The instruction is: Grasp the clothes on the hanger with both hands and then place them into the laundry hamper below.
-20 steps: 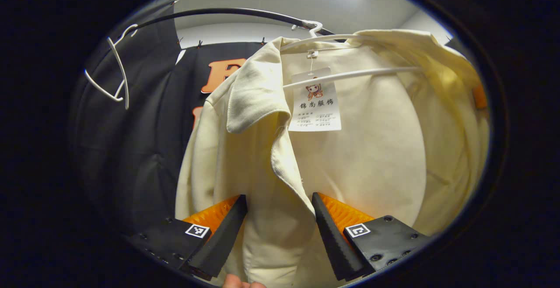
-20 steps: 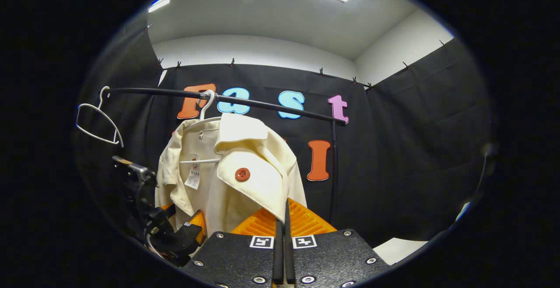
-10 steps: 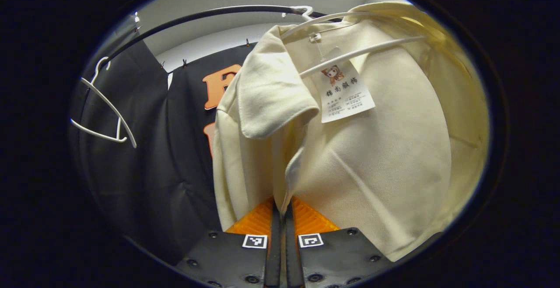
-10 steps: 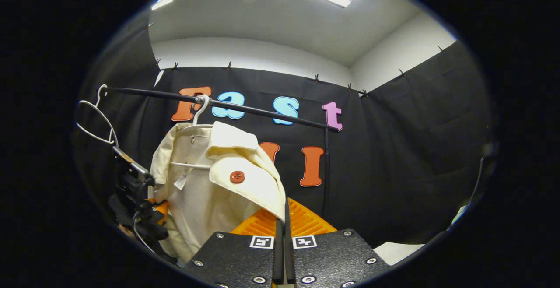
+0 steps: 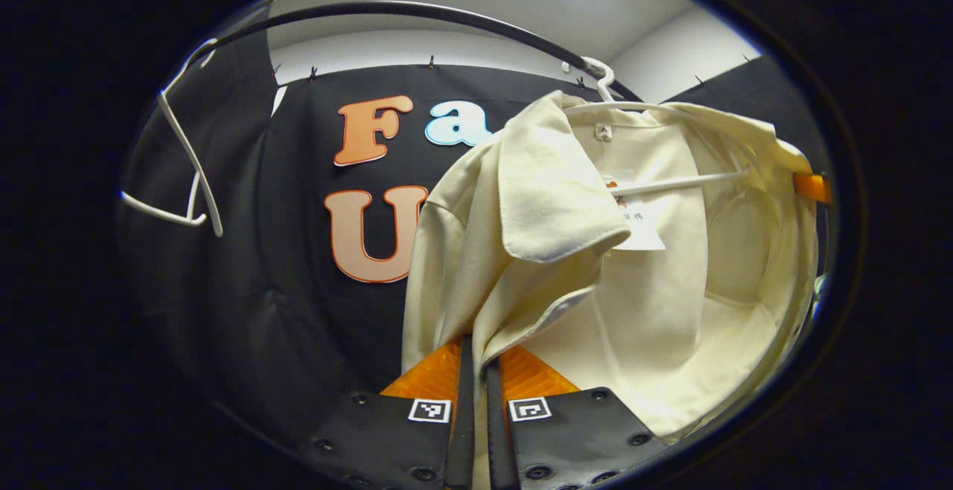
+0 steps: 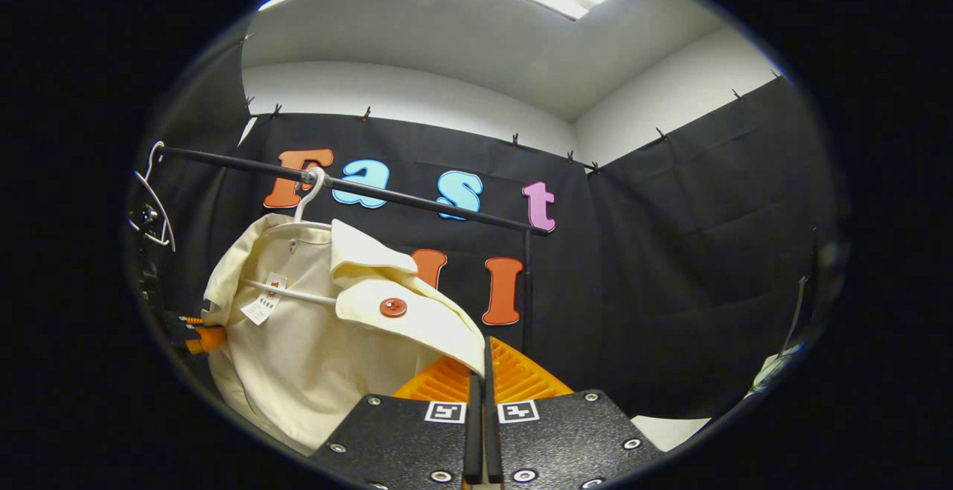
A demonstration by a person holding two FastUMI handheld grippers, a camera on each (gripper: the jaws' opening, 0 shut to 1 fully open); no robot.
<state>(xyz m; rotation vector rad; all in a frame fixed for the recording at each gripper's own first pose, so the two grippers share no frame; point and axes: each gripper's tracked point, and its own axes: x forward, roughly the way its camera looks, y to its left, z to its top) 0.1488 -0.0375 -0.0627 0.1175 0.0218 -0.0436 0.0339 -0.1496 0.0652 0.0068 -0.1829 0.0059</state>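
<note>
Rail [image 6: 417, 202]: we are seeing the dark bar running across the booth, with an empty white hanger [image 5: 186, 170] hooked at its far end.
Jacket [image 5: 566, 252]: we are watching the cream garment hanging on its own white hanger [image 5: 655, 177]; in the right gripper view it is now tilting and splaying open wider than half a second ago, both front edges drawn apart.
Change: a second ago our left jaws were standing wide around the front edge; they are now pinched together on it, so we are judging both grasps made and the lift off the hanger as the next step.
Left gripper [image 5: 476, 371]: we are holding the jacket's front edge between nearly closed fingers.
Right gripper [image 6: 482, 378]: we are gripping the lapel tip, fingers pressed tight together on the cloth.
Hamper: we are not able to place it from here; by the task it is lying below.
Button [image 6: 392, 307]: a round orange-red one is sitting on the lapel.
Tag [image 6: 262, 308]: a white paper tag is dangling inside the collar; its print is too small for us to read.
</note>
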